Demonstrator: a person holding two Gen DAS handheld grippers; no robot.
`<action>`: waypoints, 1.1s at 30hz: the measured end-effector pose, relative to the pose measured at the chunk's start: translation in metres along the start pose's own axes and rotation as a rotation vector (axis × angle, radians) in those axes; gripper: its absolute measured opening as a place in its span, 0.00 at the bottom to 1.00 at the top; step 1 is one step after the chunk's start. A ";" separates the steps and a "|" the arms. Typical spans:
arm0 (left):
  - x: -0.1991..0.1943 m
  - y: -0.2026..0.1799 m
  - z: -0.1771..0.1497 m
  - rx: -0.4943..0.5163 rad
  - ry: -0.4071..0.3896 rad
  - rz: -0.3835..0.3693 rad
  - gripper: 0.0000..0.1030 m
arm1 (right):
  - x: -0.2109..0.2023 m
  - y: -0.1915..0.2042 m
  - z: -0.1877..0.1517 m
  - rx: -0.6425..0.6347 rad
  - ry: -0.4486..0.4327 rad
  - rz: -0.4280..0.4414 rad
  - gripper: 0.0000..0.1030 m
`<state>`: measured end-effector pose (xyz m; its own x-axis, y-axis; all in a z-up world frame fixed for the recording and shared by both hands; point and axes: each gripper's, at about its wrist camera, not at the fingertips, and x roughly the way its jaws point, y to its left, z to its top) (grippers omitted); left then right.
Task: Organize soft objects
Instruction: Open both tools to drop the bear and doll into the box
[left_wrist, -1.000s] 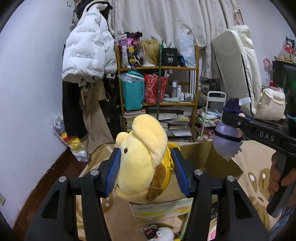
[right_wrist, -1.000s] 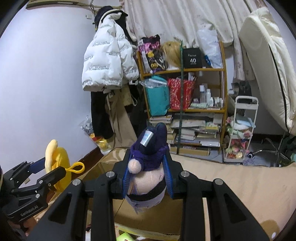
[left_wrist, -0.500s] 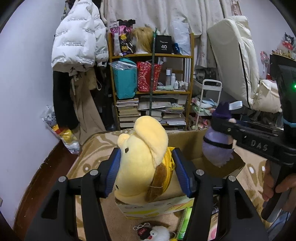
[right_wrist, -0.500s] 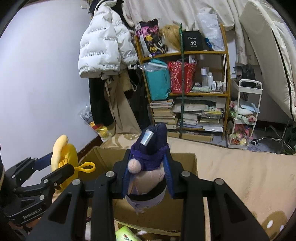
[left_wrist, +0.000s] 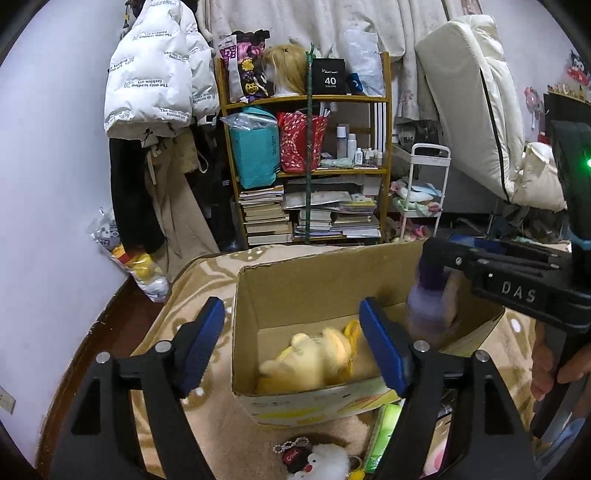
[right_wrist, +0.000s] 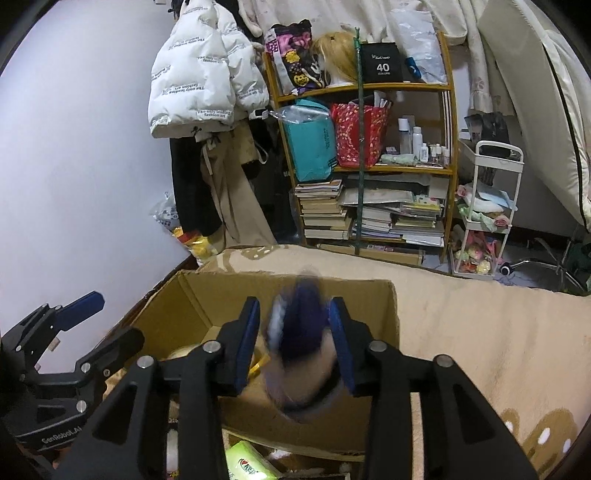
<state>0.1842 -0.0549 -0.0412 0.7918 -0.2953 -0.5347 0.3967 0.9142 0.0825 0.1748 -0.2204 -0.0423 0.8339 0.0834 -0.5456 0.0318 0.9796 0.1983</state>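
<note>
A beige patterned blanket (left_wrist: 207, 280) covers the floor of a cluttered bedroom, with a wooden bookshelf (left_wrist: 306, 166) against the far curtain and a white puffer jacket (left_wrist: 155, 74) hanging to its left (mirrored lettering, "fashion" legible). An open cardboard box (left_wrist: 325, 284) sits on the blanket. The yellow plush (left_wrist: 314, 362) lies inside it, blurred. The left hand-held gripper (left_wrist: 291, 347) has just been opening; its jaws stand wide, holding nothing. The right hand-held gripper (right_wrist: 293, 339), marked "DAS", has just been opening too; the purple plush (right_wrist: 299, 325) is blurred between its jaws, and contact is unclear. A black shelf box (left_wrist: 328, 75) reads "40".
</note>
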 end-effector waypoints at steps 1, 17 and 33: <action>-0.001 0.000 0.000 0.004 -0.001 0.004 0.75 | -0.001 -0.001 0.000 0.001 -0.001 -0.001 0.44; -0.030 -0.009 -0.002 0.064 -0.014 0.077 0.92 | -0.036 -0.002 0.006 0.037 -0.058 -0.015 0.89; -0.091 0.000 -0.002 0.035 0.015 0.102 0.94 | -0.083 0.016 0.016 0.007 -0.077 -0.031 1.00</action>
<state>0.1113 -0.0274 0.0058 0.8218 -0.1967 -0.5348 0.3308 0.9289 0.1666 0.1148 -0.2149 0.0196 0.8725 0.0389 -0.4870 0.0614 0.9802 0.1882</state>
